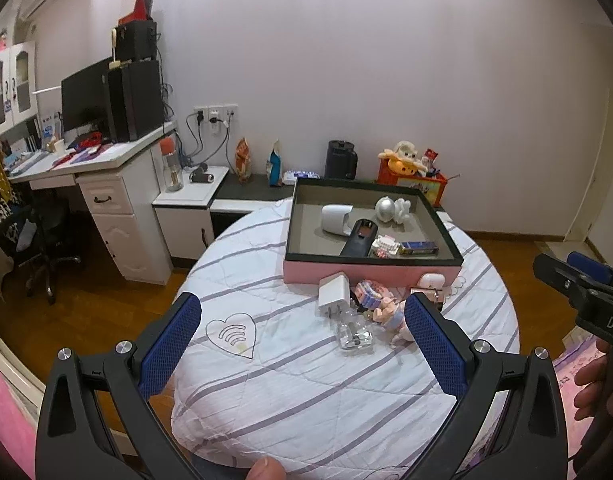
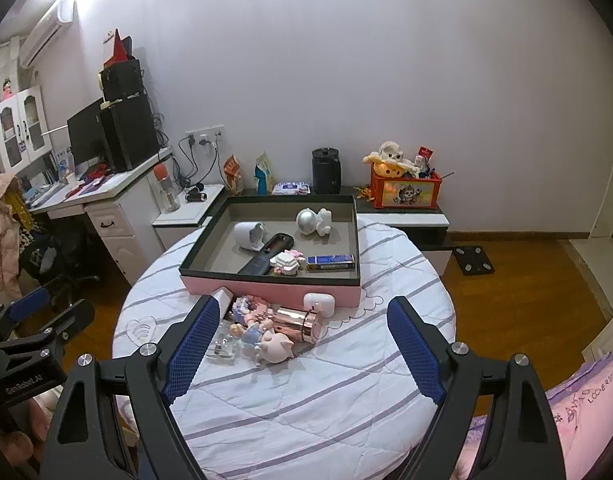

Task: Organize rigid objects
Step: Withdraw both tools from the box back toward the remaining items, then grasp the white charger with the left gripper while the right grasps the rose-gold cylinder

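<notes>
A pink box (image 1: 370,273) (image 2: 266,292) with a dark rim sits on the round quilted table. Inside lie a white cup (image 1: 335,219), a black remote (image 1: 358,238), a silver astronaut figure (image 2: 312,221), a pink block toy (image 2: 285,262) and a blue packet (image 2: 330,262). In front of the box lie a white charger (image 1: 332,294), a clear case (image 1: 354,336), a doll figure (image 2: 250,330), a pink pig (image 2: 277,347), a rose-gold cylinder (image 2: 294,322) and a white earbud case (image 2: 319,304). My left gripper (image 1: 302,340) and right gripper (image 2: 302,344) are both open and empty, held above the table's near side.
A white desk (image 1: 106,160) with monitor and speakers stands at left, with an office chair (image 1: 46,240) below. A low cabinet (image 2: 402,208) behind the table holds a black kettle (image 2: 326,170) and an orange toy crate (image 2: 404,190). A scale (image 2: 474,260) lies on the wooden floor.
</notes>
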`<state>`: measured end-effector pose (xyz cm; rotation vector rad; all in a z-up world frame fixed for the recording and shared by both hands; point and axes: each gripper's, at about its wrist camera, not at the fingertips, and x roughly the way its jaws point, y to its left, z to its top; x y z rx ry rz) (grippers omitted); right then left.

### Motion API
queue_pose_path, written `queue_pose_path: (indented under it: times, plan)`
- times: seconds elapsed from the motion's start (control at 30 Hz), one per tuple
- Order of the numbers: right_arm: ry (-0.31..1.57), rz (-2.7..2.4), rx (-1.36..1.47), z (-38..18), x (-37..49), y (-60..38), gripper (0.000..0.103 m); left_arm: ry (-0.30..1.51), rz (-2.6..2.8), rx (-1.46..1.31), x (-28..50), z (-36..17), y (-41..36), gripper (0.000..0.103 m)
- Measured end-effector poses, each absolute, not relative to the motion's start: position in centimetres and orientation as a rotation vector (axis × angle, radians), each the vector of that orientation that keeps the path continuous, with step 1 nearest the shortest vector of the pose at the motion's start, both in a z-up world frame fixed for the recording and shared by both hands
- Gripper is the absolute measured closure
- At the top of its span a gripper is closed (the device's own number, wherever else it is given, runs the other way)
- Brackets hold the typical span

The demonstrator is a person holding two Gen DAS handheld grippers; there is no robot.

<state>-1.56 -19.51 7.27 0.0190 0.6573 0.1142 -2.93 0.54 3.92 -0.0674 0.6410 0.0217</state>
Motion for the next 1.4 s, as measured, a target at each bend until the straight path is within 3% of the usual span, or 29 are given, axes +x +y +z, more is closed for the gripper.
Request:
queue_pose_path:
  times: [0.63, 1.4]
  plan:
    - [0.874, 0.092, 0.022, -1.6, 4.7, -20.7, 0.016, 0.861, -0.025, -0.048, 6.9, -7.4, -0.9, 0.0]
    - [1.012, 0.144, 0.131, -7.8, 12.3, -19.0, 0.016, 0.959, -0.077, -0.105, 14.2, -12.7, -0.4, 0.0]
